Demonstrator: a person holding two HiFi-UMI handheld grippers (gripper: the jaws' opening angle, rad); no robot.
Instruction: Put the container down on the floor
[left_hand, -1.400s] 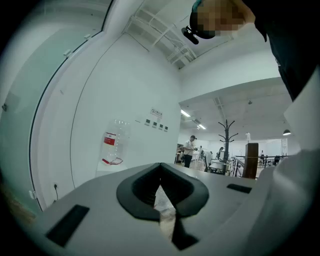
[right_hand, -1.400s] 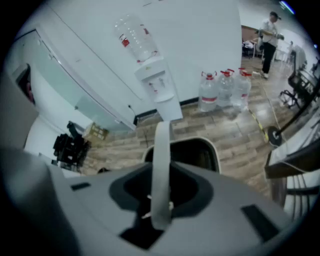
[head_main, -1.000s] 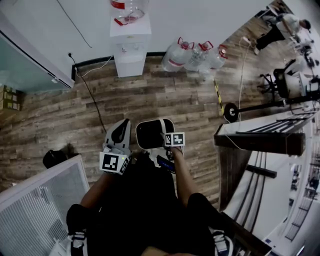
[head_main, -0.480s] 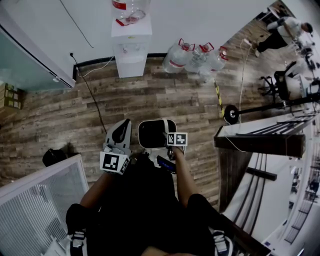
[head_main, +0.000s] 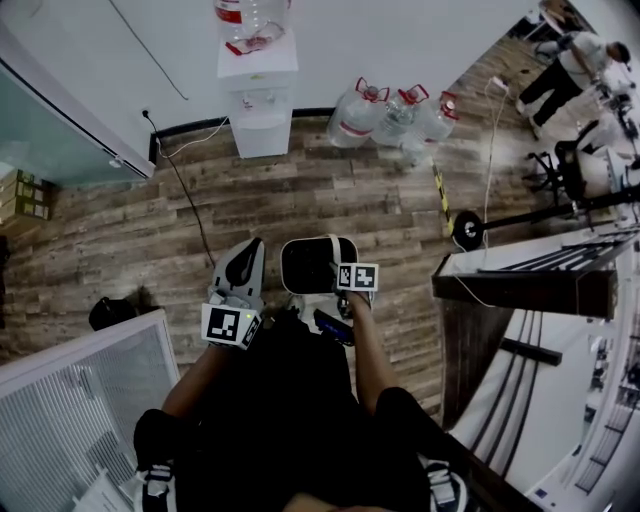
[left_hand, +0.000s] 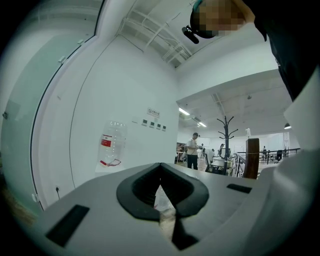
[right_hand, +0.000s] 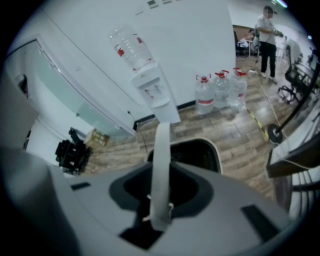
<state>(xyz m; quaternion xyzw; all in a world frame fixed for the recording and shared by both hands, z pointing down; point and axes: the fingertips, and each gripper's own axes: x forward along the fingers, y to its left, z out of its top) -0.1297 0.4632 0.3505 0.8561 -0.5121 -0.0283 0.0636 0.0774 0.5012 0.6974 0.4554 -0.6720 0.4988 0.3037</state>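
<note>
The right gripper (right_hand: 160, 172) is seen clenched on the white strap handle (right_hand: 161, 142) of the container (right_hand: 218, 156), the strap being pinched upright between its jaws. The container (head_main: 310, 264), a white bin with a dark open inside, is hung from that handle just beyond the right gripper (head_main: 340, 272), raised above the wooden floor (head_main: 330, 195) and not set down on it. The left gripper (head_main: 243, 260) is held just left of the container, apart from it. In the left gripper view its jaws are seen brought together, and nothing is gripped by the left gripper (left_hand: 160, 172).

Farther off, a white water dispenser (head_main: 258, 105) topped by an upturned bottle is placed against the far wall (head_main: 420, 40). Three large water bottles (head_main: 392, 115) are stood on the floor to its right. A dark cable (head_main: 188, 205) is run from a wall socket across the boards. A dark desk edge (head_main: 520, 280) is seen at the right, and a standing person (head_main: 562, 62) at the far right.
</note>
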